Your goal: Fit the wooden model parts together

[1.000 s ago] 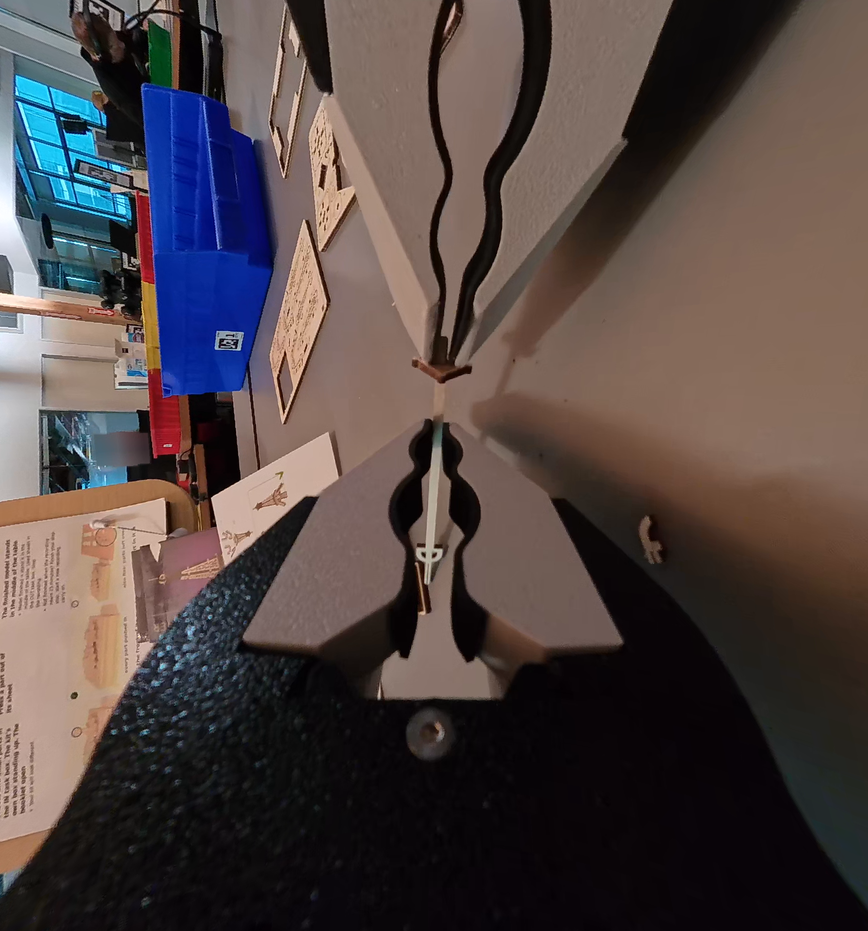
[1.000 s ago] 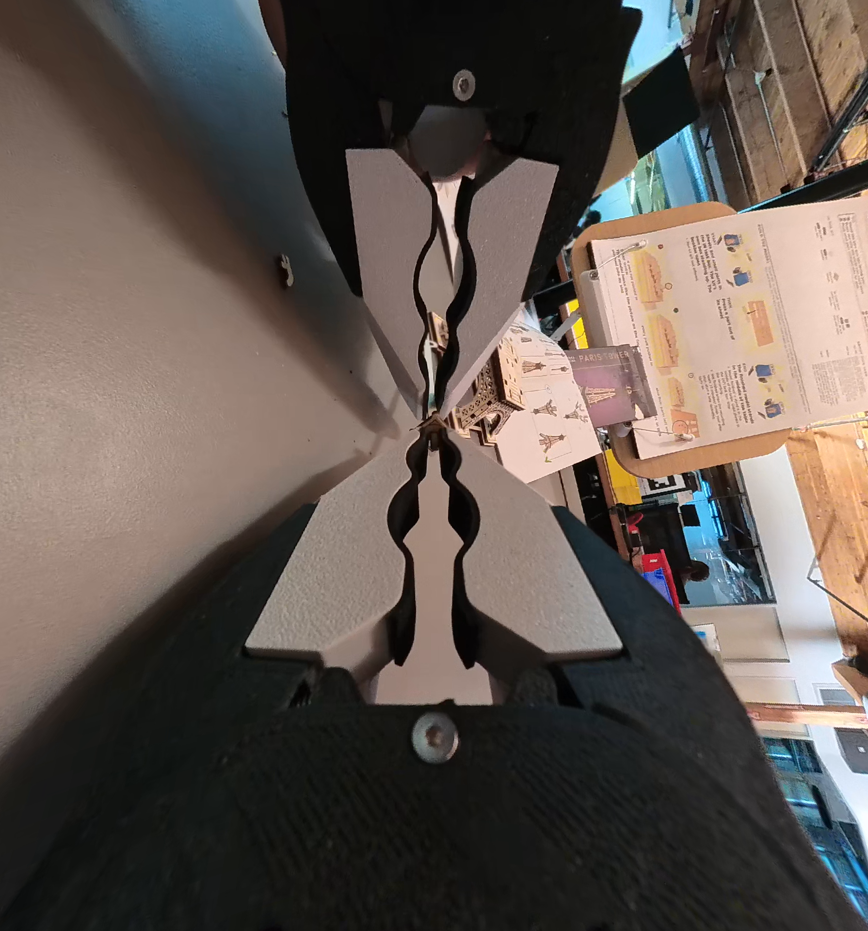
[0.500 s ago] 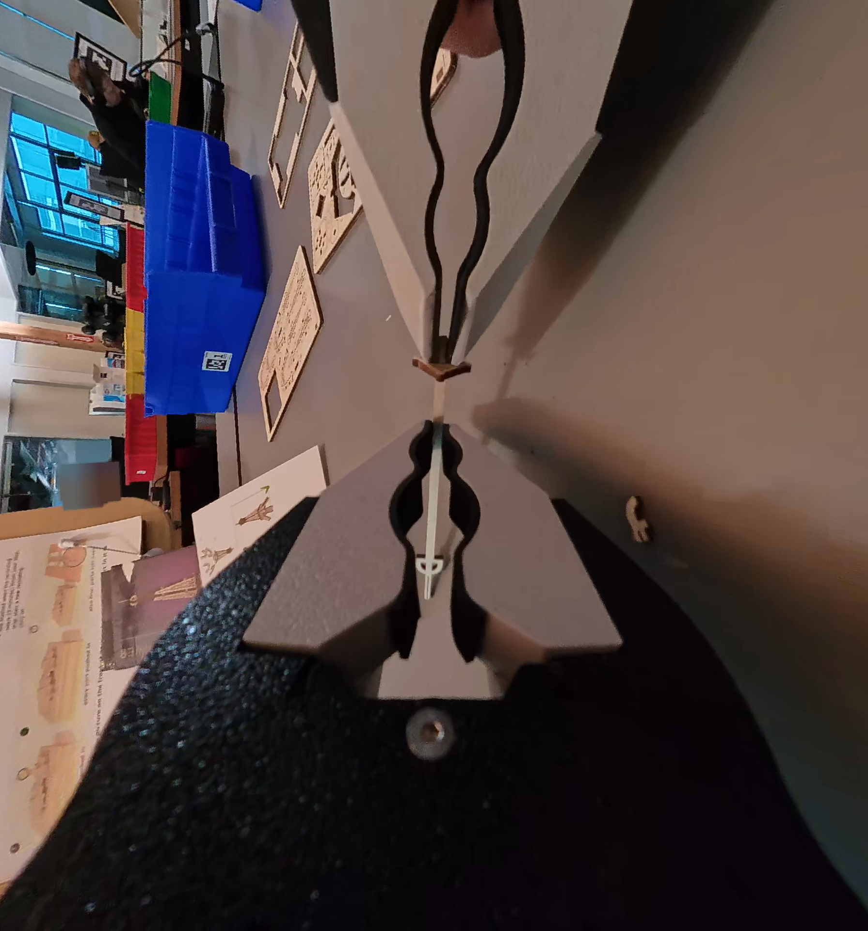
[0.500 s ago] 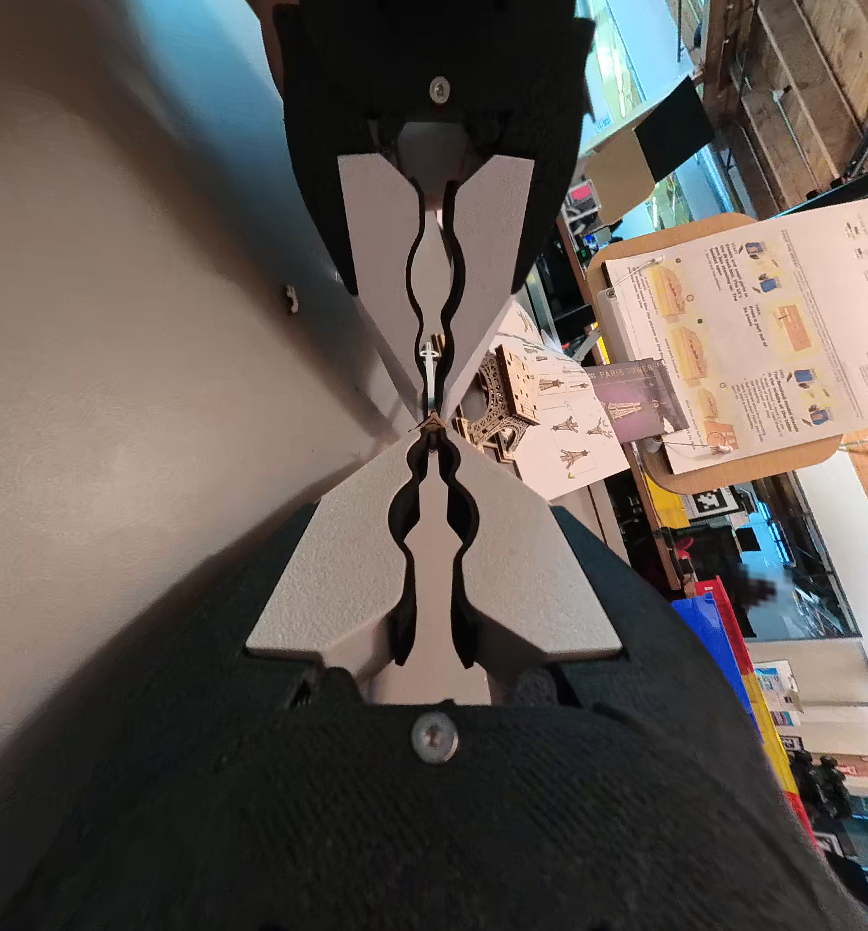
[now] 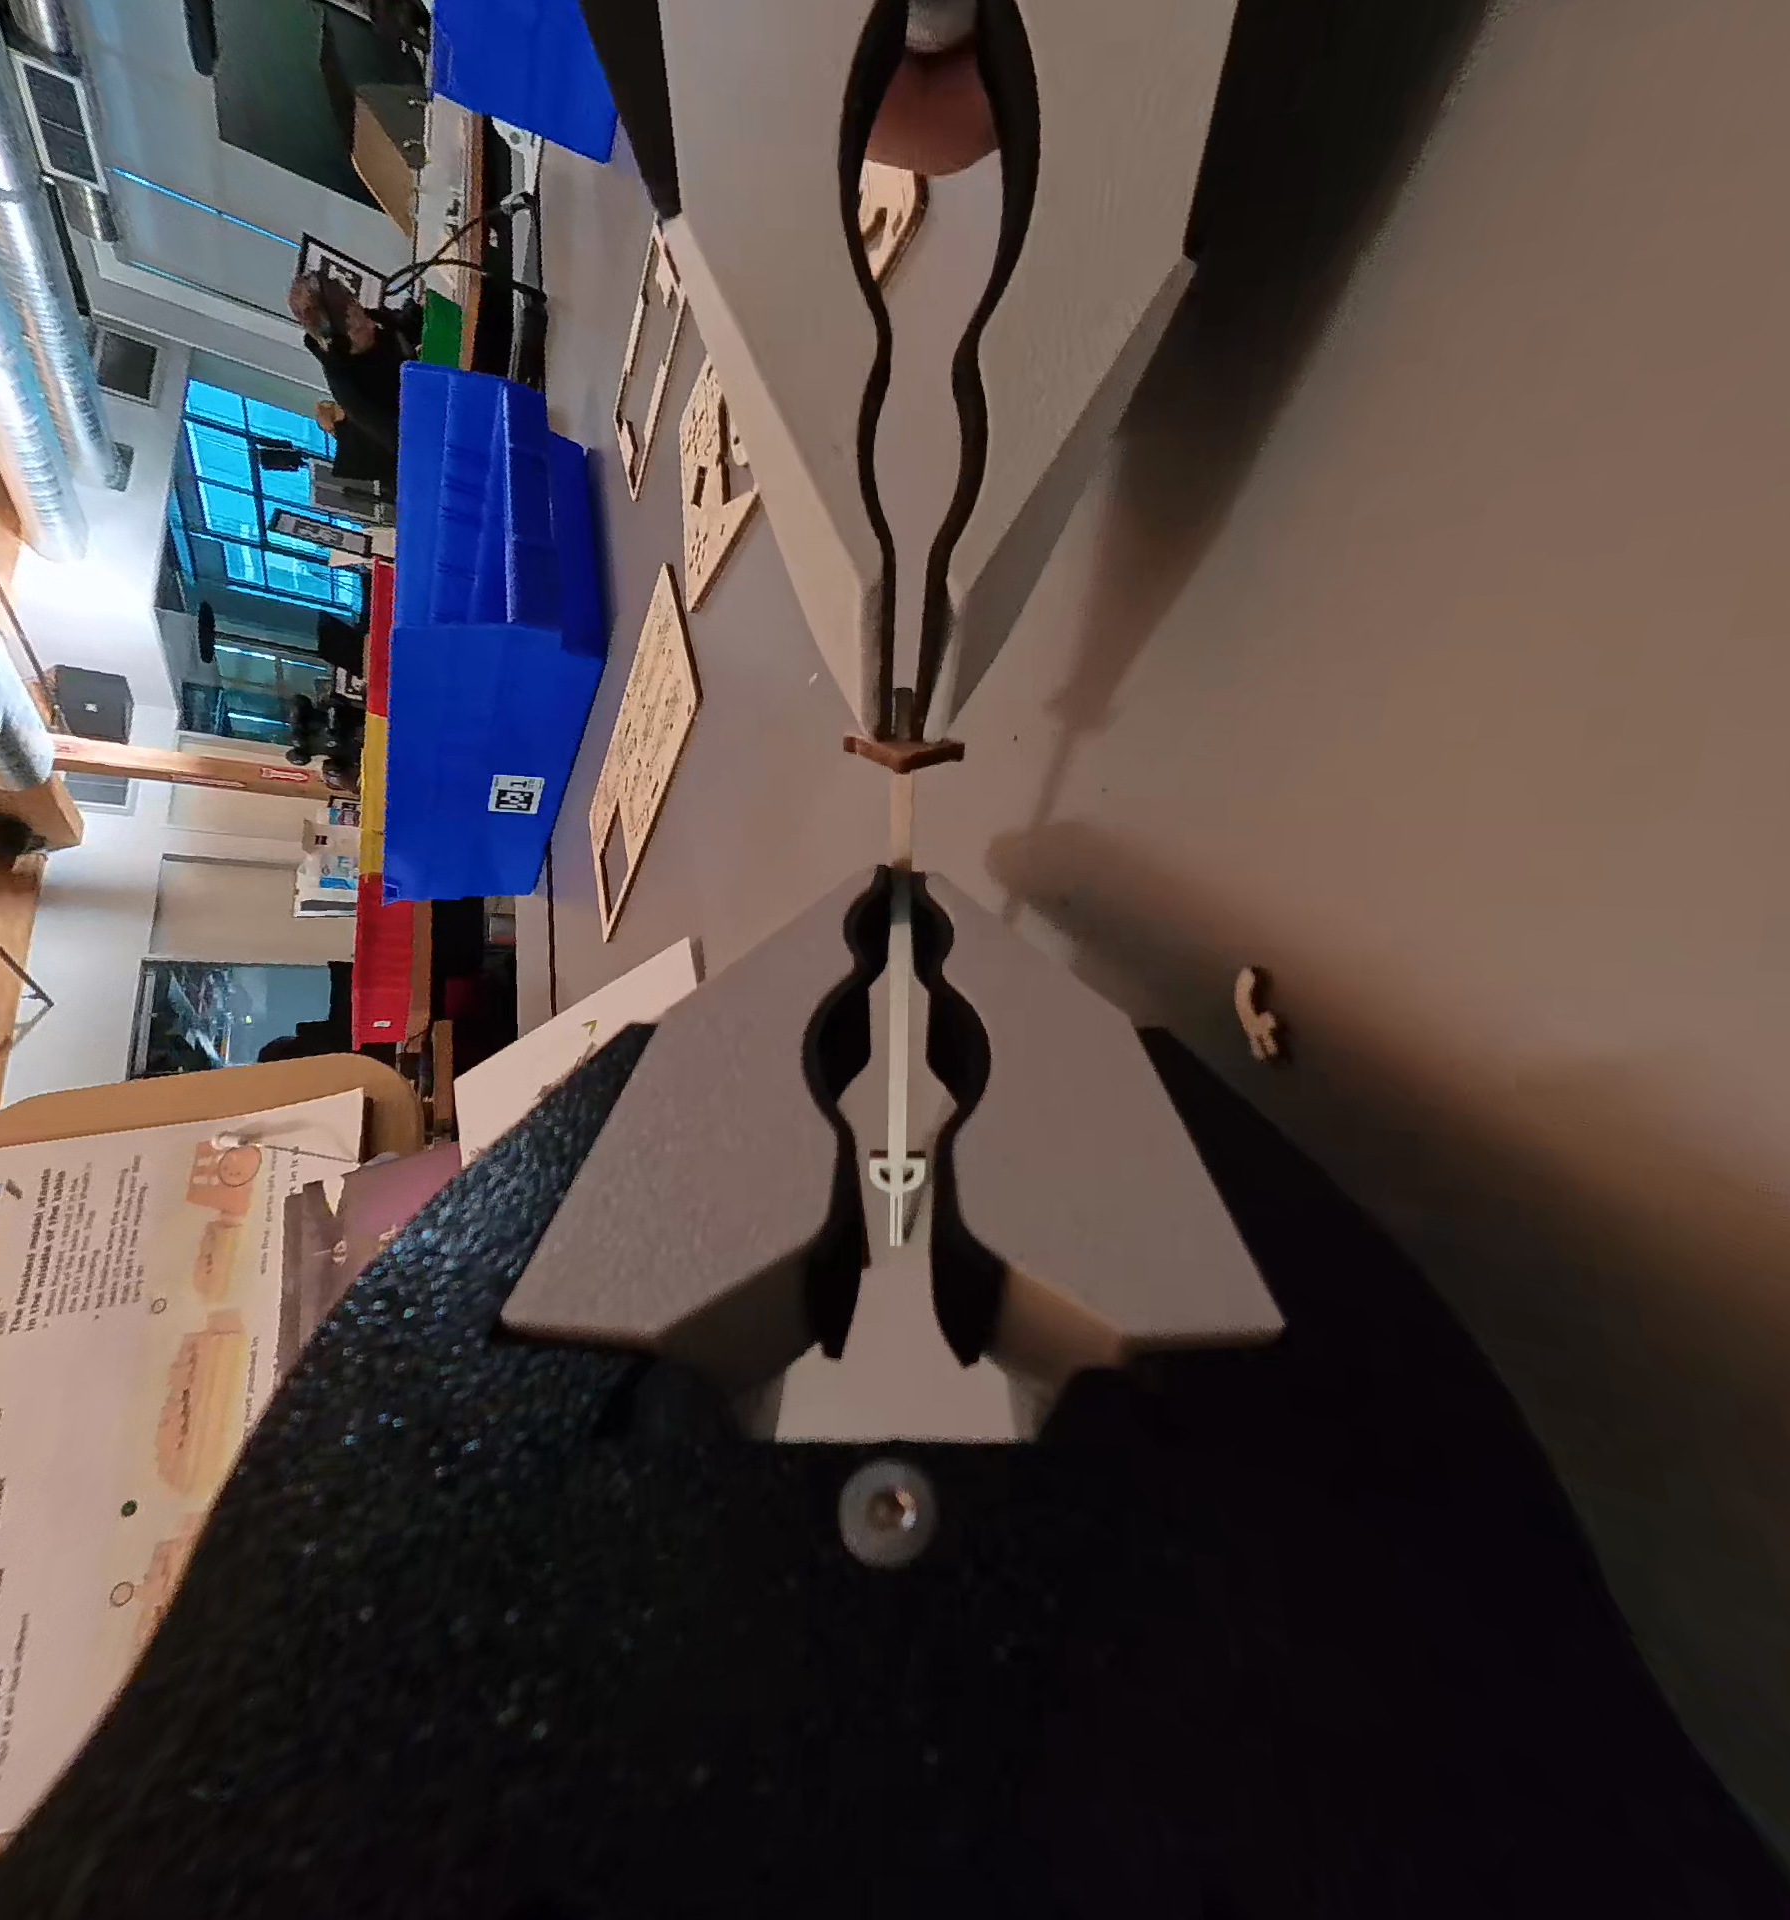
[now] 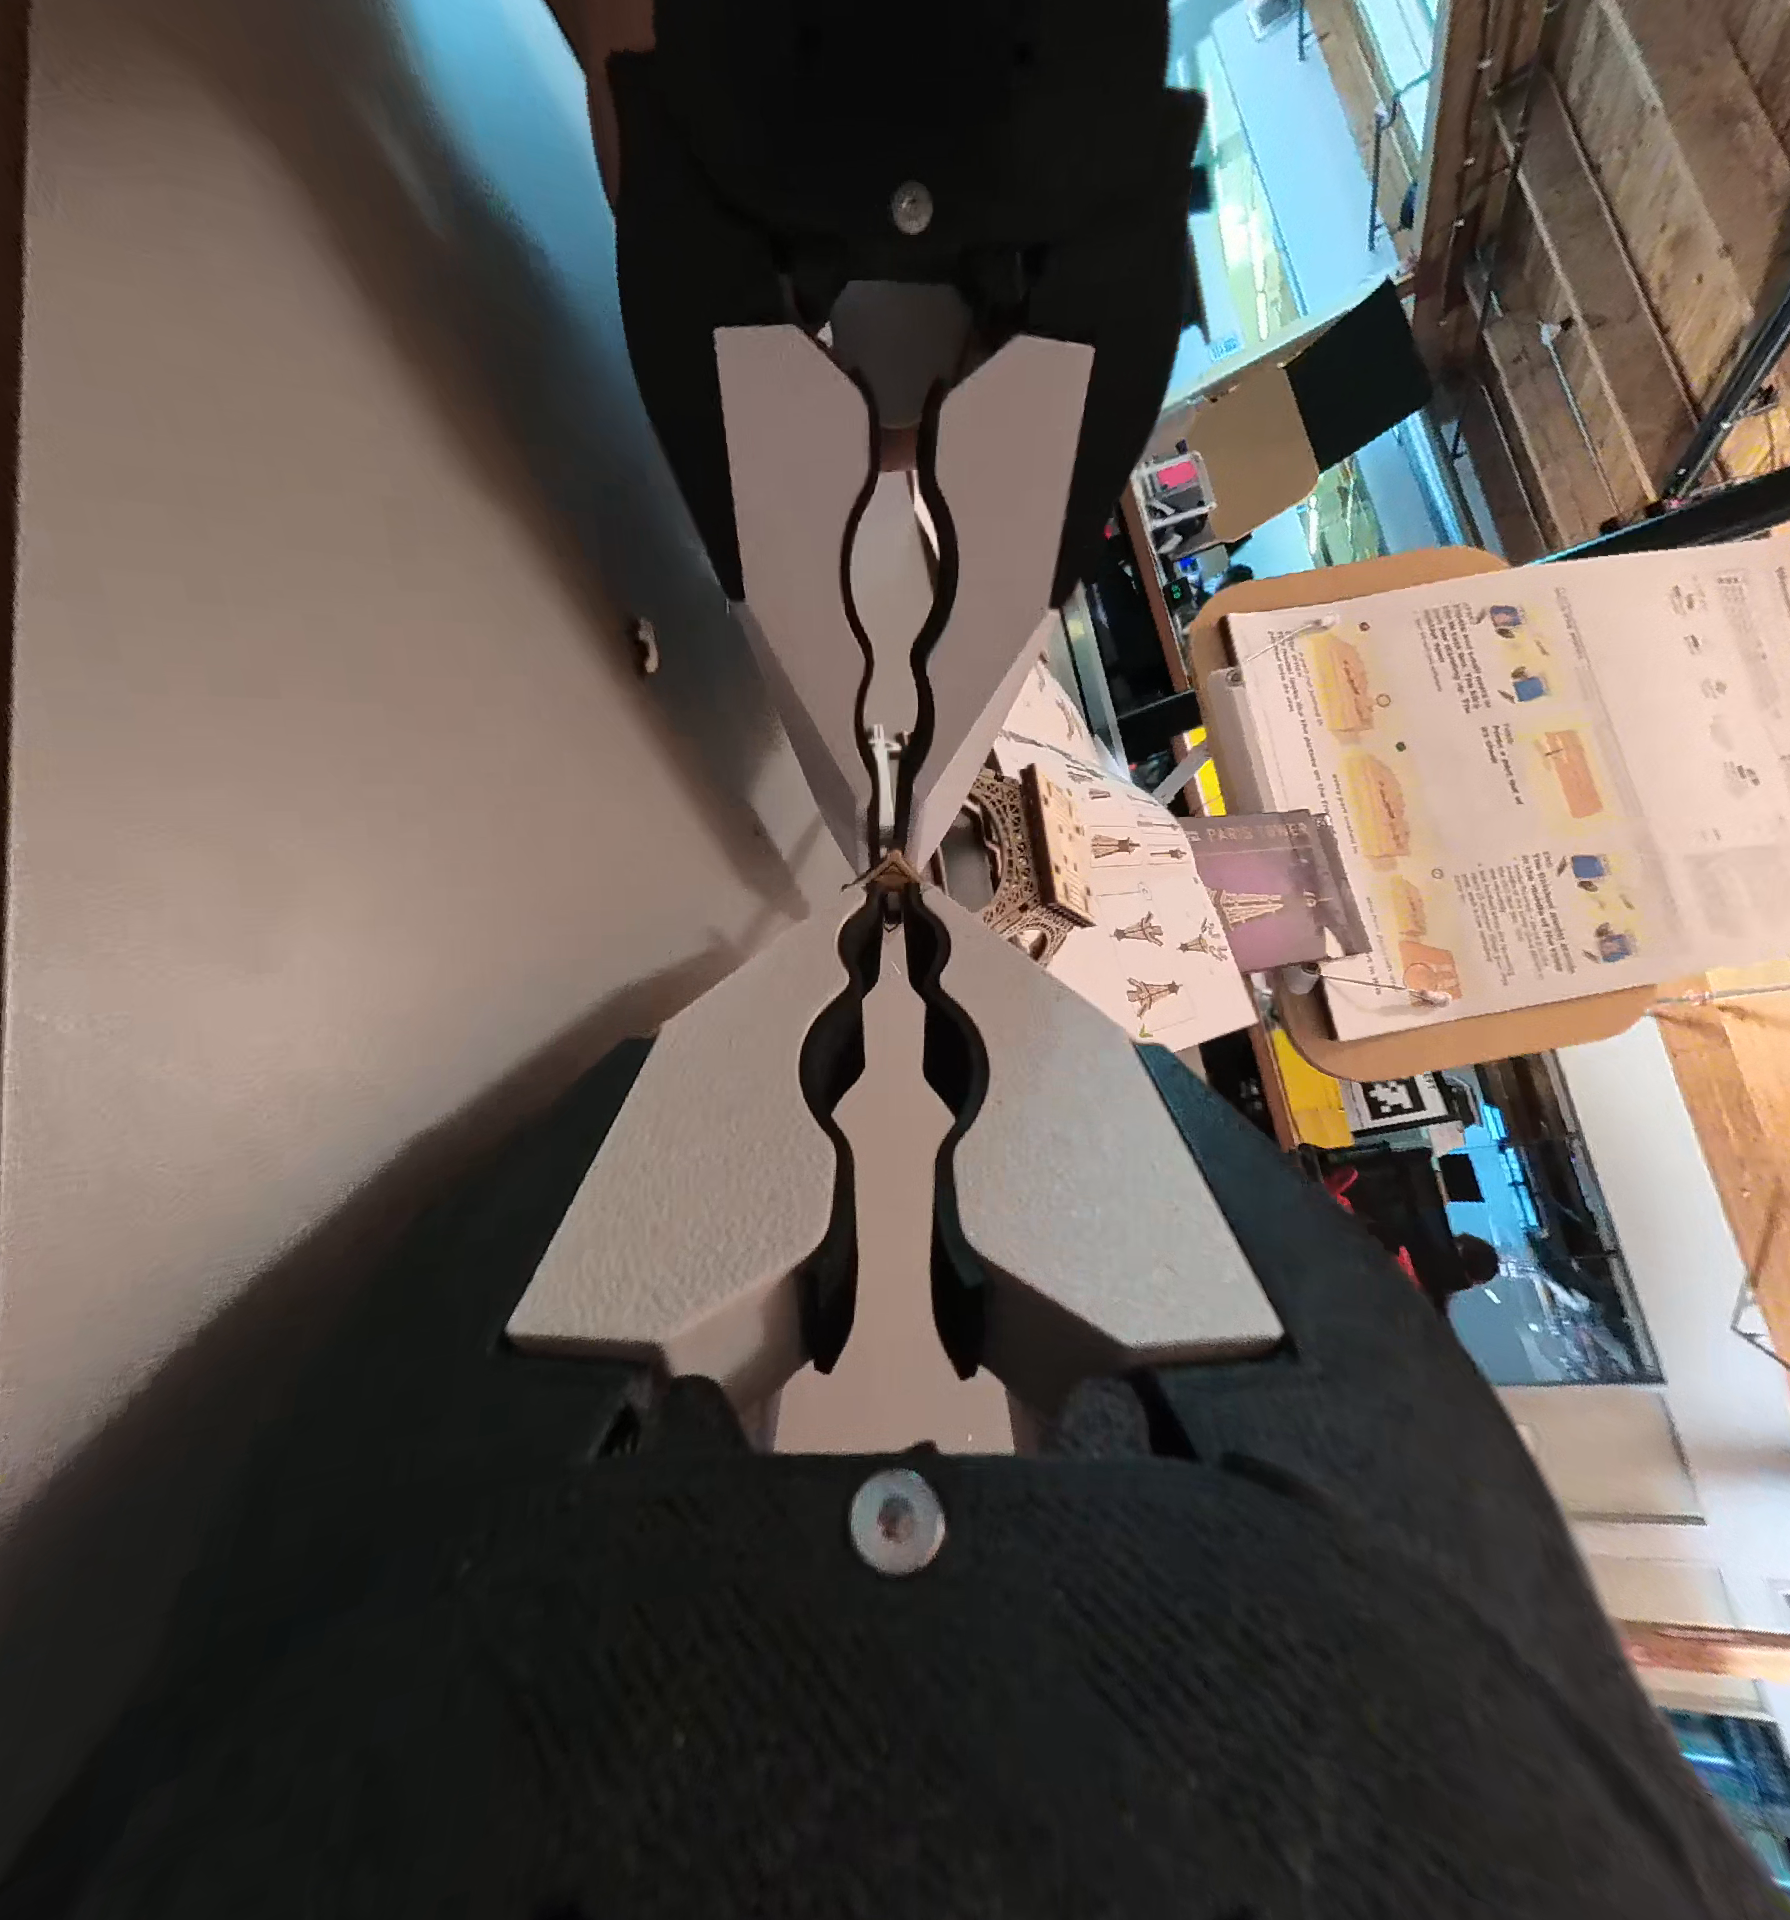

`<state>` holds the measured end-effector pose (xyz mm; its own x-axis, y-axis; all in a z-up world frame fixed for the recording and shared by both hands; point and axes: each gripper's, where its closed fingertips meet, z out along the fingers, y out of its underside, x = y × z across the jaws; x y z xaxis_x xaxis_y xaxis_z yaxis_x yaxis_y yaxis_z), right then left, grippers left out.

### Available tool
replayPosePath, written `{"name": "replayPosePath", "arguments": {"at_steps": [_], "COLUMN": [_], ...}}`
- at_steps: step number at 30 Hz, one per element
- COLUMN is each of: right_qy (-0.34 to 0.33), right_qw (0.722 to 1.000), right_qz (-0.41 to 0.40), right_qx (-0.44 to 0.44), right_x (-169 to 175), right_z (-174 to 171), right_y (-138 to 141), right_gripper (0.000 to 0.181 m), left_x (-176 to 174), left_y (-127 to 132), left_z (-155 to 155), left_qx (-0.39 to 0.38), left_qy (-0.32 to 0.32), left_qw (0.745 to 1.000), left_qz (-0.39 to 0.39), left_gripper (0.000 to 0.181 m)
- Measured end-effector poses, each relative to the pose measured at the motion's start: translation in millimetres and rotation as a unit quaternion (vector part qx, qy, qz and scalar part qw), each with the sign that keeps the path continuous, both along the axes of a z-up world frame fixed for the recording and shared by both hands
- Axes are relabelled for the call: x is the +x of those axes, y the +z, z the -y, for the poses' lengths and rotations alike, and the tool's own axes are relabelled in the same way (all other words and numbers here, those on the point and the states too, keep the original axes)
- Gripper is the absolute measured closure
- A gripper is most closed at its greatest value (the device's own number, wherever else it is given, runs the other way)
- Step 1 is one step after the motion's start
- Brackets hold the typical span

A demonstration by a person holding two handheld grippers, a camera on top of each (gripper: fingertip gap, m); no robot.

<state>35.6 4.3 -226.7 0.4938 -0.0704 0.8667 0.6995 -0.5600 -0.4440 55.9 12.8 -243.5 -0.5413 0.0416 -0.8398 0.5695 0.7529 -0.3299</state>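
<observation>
Our left hand-held gripper [image 5: 901, 873] is closed on a thin pale wooden spire piece [image 5: 901, 997] that runs back between its fingers. Tip to tip with it, our right hand-held gripper [image 6: 892, 914] pinches a small brown square wooden piece [image 5: 902, 750], which sits on the spire's end. A partly built wooden tower model [image 6: 1021, 868] stands on the desk [image 6: 299, 623] just right of the right gripper's tips.
</observation>
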Motion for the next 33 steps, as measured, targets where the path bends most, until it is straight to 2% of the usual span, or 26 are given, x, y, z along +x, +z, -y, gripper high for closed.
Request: {"name": "replayPosePath", "arguments": {"at_steps": [15,19,23,33], "right_qy": [0.052,0.038,0.041,0.039], "right_qw": [0.998,0.996,0.998,0.999], "right_qz": [-0.020,0.051,0.020,0.030], "right_qx": [-0.033,-0.059,-0.044,-0.003], "right_x": [-10,-11,-11,-13], "right_z": [-3,-4,-4,-5], "right_y": [-15,-15,-15,-1], "right_gripper": [0.180,0.180,0.180,0.180], "left_x": [-13,-14,-16,-18], "left_y": [-10,-10,-9,3], "left_z": [-5,-5,-6,-7], "left_qx": [0.002,0.002,0.011,-0.028], "left_qy": [0.012,0.017,0.028,0.027], "left_qw": [0.999,0.999,0.998,0.998], "left_qz": [0.036,0.035,0.048,0.040], "left_gripper": [0.181,0.181,0.181,0.181]}}
